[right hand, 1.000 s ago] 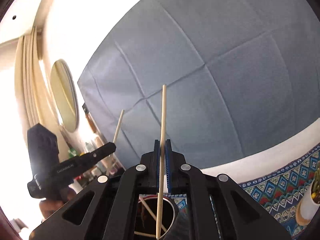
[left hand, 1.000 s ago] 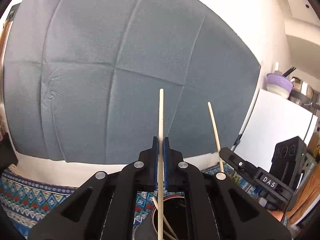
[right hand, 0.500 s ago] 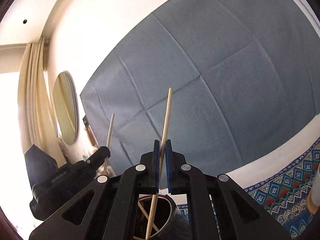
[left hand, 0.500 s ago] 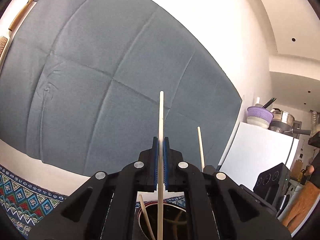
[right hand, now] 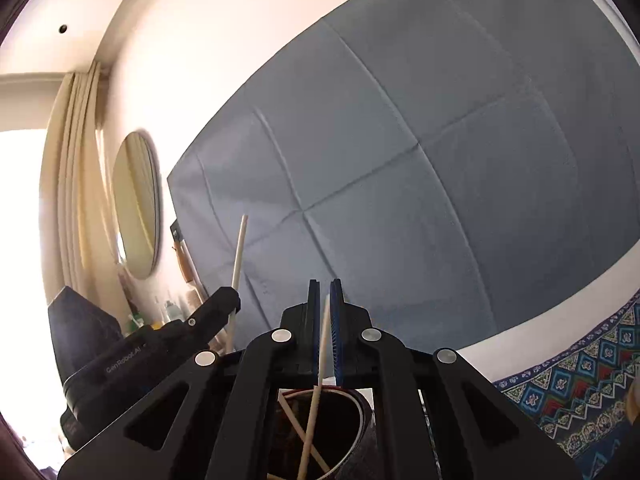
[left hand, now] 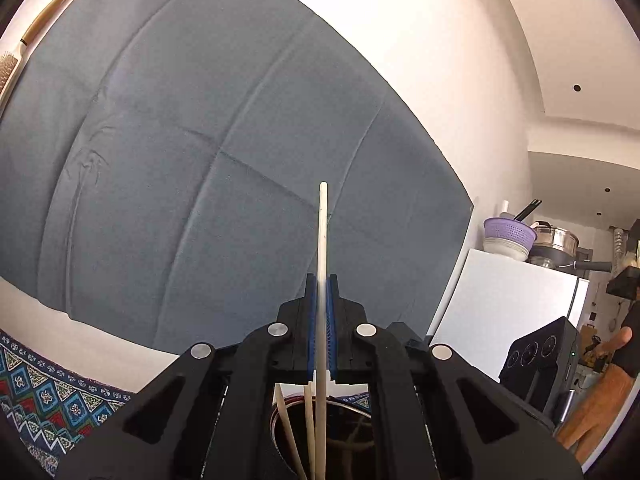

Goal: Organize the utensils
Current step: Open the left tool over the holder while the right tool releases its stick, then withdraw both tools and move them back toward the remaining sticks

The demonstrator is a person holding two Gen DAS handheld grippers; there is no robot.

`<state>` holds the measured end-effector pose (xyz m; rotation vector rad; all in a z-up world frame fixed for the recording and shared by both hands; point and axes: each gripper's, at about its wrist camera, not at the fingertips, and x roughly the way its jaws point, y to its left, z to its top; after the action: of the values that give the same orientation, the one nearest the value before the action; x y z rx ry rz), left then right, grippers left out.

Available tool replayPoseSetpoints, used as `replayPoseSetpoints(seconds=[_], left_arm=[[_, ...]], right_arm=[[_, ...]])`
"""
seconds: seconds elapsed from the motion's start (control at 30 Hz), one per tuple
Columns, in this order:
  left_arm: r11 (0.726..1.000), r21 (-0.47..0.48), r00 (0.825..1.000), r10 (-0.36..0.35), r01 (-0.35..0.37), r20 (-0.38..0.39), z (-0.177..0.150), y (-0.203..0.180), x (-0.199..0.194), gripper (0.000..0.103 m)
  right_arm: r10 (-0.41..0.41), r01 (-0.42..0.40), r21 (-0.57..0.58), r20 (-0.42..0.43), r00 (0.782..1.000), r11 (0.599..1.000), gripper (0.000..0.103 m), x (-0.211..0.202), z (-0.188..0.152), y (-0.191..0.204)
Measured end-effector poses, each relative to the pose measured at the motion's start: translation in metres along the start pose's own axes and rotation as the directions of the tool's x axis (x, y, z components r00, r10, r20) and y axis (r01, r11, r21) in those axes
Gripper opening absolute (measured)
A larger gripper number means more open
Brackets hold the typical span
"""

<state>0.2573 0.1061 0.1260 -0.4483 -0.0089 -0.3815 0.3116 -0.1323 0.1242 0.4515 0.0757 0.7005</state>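
We hold two grippers over a dark round cup, both cams tilted up toward a grey-blue cloth backdrop on the wall. L wrist view: left gripper has its blue pads pressed tight on a pale wooden chopstick, which stands near upright, top end well above the tips, lower part running down into the cup mouth. Two more sticks lean inside the cup just left of it. Only this view shows the white fridge w/ a purple colander and pots on top, a black speaker-like box, and a person at far right edge. R wrist view: right gripper has its pads slightly apart; a second chopstick sits in the gap, tilted, top end level w/ the fingertips, lower end down in the cup crossing another stick there. It seems loose, not pinched, tho contact w/ a pad is hard to tell. Only this view shows the other gripper from outside, shut on its stick at left, plus an oval mirror, cream curtains and bright window. Patterned blue tablecloth shows in both views.
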Motion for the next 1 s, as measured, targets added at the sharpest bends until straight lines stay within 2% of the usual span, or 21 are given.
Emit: replayPoseSetpoints(seconds=[0.07,0.2,0.27,0.4,0.47,0.5,0.6,0.67,0.73,0.87,0.9,1.0], left_arm=[[1.0,0.002,1.0,-0.002,0.002,-0.027,-0.001,0.002,0.0,0.005],[0.999,0.042,0.999,0.015,-0.013,-0.03,0.002,0.0,-0.007,0.007],[0.999,0.044,0.999,0.027,-0.025,-0.03,0.004,0.0,-0.011,0.014],[0.998,0.04,0.998,0.058,-0.056,-0.039,0.009,-0.001,-0.017,0.041],[0.993,0.057,0.993,0.102,-0.099,-0.053,0.012,-0.004,-0.02,0.05],[0.991,0.065,0.991,0.123,-0.119,-0.06,0.014,-0.005,-0.022,0.059],[0.983,0.08,0.982,0.169,-0.163,-0.082,0.018,-0.01,-0.029,0.074],[0.976,0.093,0.974,0.205,-0.197,-0.098,0.02,-0.012,-0.034,0.08],[0.968,0.107,0.964,0.239,-0.227,-0.12,0.021,-0.014,-0.039,0.089],[0.949,0.146,0.94,0.3,-0.278,-0.16,0.022,-0.021,-0.051,0.097],[0.944,0.159,0.933,0.316,-0.29,-0.173,0.022,-0.022,-0.054,0.097],[0.925,0.2,0.902,0.365,-0.324,-0.228,0.019,-0.027,-0.063,0.097]], right_arm=[[0.0,0.0,-0.013,-0.014,1.0,1.0,0.005,-0.003,0.001,0.001],[-0.007,0.007,-0.043,-0.013,1.0,0.999,0.008,-0.01,0.012,0.005],[-0.005,0.004,-0.039,-0.01,1.0,0.999,0.008,-0.014,0.018,0.006],[-0.017,0.016,-0.042,-0.023,1.0,0.999,0.009,-0.02,0.027,0.009],[-0.036,0.034,-0.05,-0.038,0.999,0.998,0.01,-0.022,0.03,0.011],[-0.048,0.045,-0.055,-0.048,0.998,0.997,0.013,-0.024,0.031,0.012],[-0.081,0.076,-0.054,-0.086,0.993,0.996,0.047,-0.029,0.035,0.013],[-0.105,0.1,-0.056,-0.101,0.989,0.993,0.051,-0.034,0.036,0.013],[-0.131,0.124,-0.061,-0.131,0.983,0.99,0.069,-0.038,0.038,0.013],[-0.187,0.177,-0.076,-0.156,0.97,0.981,0.08,-0.05,0.042,0.012],[-0.198,0.187,-0.079,-0.165,0.966,0.979,0.084,-0.054,0.042,0.011],[-0.235,0.219,-0.098,-0.213,0.948,0.971,0.085,-0.061,0.042,0.012]])
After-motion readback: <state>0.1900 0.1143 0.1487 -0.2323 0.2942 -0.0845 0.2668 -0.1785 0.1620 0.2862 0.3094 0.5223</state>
